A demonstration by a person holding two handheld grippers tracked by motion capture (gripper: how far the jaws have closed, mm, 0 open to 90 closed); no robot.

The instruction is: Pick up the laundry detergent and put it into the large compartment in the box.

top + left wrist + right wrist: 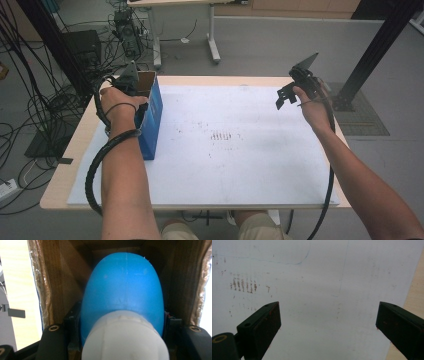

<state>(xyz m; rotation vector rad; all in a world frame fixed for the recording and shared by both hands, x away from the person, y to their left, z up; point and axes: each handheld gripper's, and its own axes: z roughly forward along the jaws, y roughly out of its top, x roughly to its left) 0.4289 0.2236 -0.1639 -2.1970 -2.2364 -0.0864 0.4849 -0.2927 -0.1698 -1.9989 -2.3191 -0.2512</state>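
I find no readable text, label, brand, number or sign on anything I can see. The nearest thing to writing is a cluster of short brownish smudge marks on the white table sheet (352, 277), up and left of my right gripper's left jaw; they spell nothing.

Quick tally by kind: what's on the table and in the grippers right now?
Blue cardboard box: 1
Blue-and-white egg-shaped object, held in the left gripper inside the box: 1
White mat: 1
Right gripper, open and holding nothing: 1
Total: 5, both grippers counted
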